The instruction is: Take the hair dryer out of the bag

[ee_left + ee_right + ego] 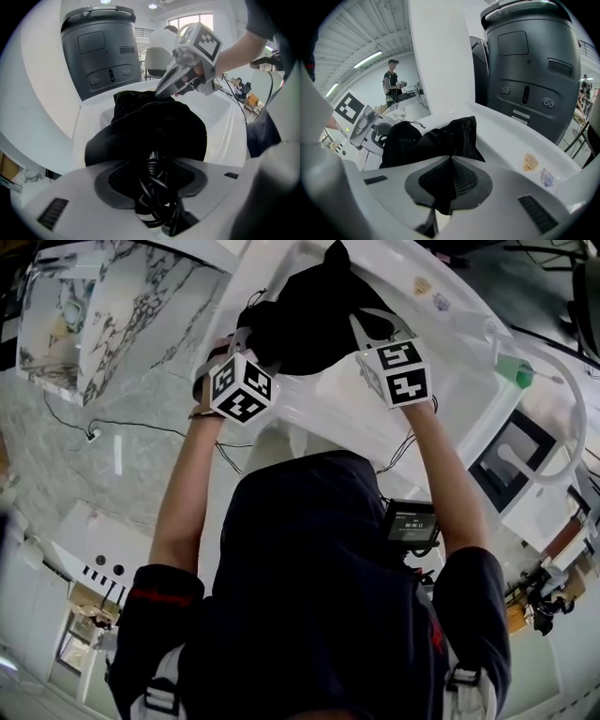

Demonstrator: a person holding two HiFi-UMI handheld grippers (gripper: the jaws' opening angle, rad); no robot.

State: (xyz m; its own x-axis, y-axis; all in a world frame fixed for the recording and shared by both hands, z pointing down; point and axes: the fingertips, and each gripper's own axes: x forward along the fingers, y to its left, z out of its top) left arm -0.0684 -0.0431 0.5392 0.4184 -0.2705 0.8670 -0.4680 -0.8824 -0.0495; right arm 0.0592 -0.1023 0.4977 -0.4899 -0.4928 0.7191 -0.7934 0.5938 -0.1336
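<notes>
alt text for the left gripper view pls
The left gripper holds in its jaws a bundle of black cord that leads into a black bag lying on a white surface. Beyond the bag, the right gripper pinches its far edge, with a dark grey machine behind.

Black bag (pixel 300 329), white basin (pixel 337 409), dark grey machine (pixel 101 51), marker cubes (pixel 242 388) white with black squares

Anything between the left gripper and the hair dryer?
Yes: the black bag covers the dryer body, which isn't visible. Only its cord comes out of the bag mouth, gripped by the left gripper. The right gripper pinches the bag's fabric.
</notes>
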